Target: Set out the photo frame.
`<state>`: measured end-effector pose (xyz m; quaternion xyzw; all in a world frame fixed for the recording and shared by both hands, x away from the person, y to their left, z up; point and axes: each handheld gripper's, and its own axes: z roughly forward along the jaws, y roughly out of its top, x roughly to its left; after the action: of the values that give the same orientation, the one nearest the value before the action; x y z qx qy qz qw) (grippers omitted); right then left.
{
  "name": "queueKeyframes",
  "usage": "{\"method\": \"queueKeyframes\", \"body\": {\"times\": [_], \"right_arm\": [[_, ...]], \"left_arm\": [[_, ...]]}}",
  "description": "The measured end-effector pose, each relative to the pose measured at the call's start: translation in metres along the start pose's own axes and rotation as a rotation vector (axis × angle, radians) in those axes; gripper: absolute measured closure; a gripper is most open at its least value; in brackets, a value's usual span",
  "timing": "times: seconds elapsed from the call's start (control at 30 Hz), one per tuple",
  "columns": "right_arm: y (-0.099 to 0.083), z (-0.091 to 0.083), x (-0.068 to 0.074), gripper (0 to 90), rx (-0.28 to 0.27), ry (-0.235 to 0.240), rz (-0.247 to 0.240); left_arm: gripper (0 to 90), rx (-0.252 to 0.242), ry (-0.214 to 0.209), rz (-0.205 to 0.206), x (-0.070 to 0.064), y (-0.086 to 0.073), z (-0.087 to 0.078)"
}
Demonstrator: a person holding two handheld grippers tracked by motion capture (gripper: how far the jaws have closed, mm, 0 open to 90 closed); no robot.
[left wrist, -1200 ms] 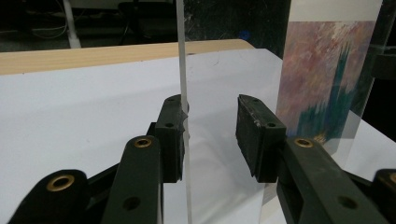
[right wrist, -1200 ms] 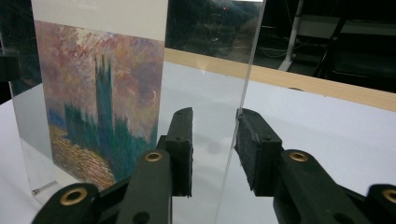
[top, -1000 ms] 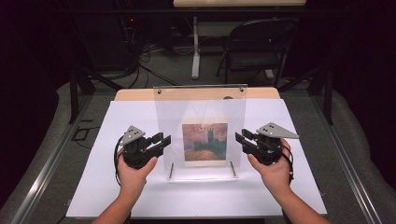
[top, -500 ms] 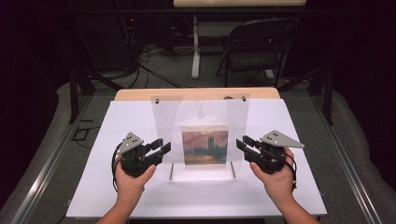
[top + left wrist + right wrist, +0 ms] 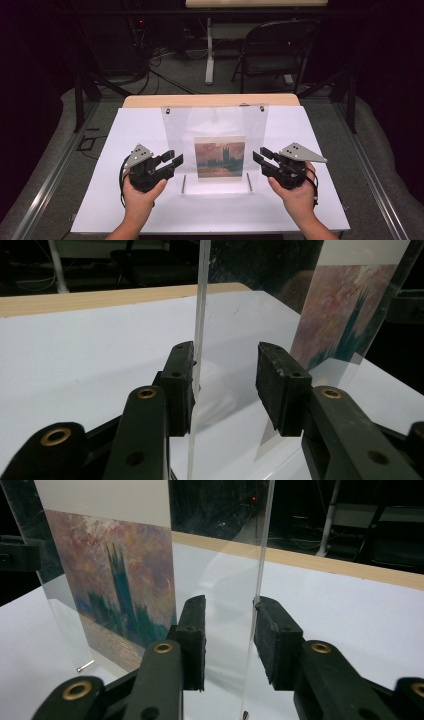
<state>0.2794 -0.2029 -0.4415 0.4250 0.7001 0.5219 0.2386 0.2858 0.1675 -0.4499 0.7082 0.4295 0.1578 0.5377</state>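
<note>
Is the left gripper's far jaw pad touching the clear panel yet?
Apart. In the left gripper view, the left gripper straddles the clear panel's edge; one pad sits right against it, while the other pad stands off with open space between.

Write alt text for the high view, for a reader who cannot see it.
A clear acrylic frame holding a painted print stands upright on a white table. A person's left gripper and right gripper, both open, reach for its two side edges. A folding chair stands in the dark behind.
</note>
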Motion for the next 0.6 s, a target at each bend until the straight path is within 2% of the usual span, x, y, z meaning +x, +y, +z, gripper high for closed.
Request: {"method": "queueKeyframes", "body": {"times": [0.23, 0.37, 0.6], "right_arm": [[0.001, 0.0, -0.003, 64.4, 0.001, 0.027, 0.003], [0.0, -0.001, -0.004, 62.8, 0.0, 0.039, -0.012], [-0.002, -0.002, -0.008, 56.3, 0.016, 0.064, -0.014]], "left_arm": [[58.4, 0.006, -0.012, -0.003, 0.001, 0.0, -0.001], [56.9, 0.009, -0.027, -0.003, 0.002, 0.0, -0.003], [54.0, 0.01, -0.019, -0.018, 0.008, 0.001, -0.011]]}}
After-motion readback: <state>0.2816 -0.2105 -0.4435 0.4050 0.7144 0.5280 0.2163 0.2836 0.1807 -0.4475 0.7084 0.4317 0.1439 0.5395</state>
